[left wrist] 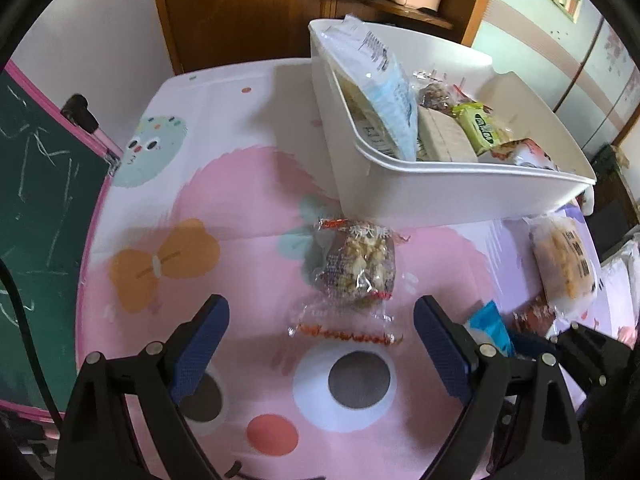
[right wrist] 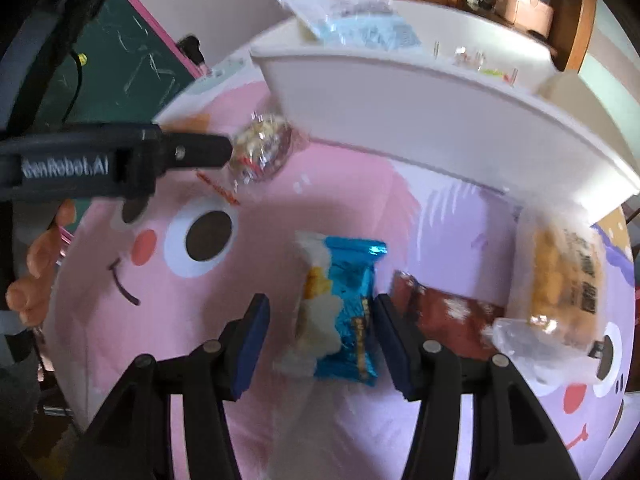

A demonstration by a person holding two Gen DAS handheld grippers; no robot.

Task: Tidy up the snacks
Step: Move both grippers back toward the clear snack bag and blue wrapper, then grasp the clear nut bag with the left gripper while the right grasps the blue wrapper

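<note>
- While our left gripper (left wrist: 322,334) hangs low over the pink cartoon-print tablecloth (left wrist: 240,208), its blue-padded jaws stand spread wide with nothing between them.
- Just ahead of those jaws lies a clear-wrapped popcorn ball snack (left wrist: 356,264), its red-crimped wrapper tail reaching back into the gap without touching either pad.
- From the right wrist view we see the same left gripper (right wrist: 230,150) reaching in from the left, its tip right at that popcorn ball snack (right wrist: 262,152); contact cannot be judged there.
- Our right gripper (right wrist: 320,330) is also spread, straddling a blue foil snack packet (right wrist: 344,312) that lies on the cloth between the pads; the right pad sits just beside the packet's edge, and we cannot tell whether it touches.
- Just right of that packet lies a dark red snack packet (right wrist: 448,312), partly behind the right finger.
- Further right, a clear bag of yellow puffed snacks (right wrist: 560,284) rests near the table's edge, overlapping the red packet's end.
- Beyond all these stands the white plastic bin (left wrist: 400,184), already holding several snacks: a pale blue-and-white bag (left wrist: 384,88) leaning upright at its left end, a green-wrapped snack (left wrist: 482,128), and a beige packet (left wrist: 440,136) between them.
- Left of the table stands a green chalkboard with a pink frame (left wrist: 36,200).
</note>
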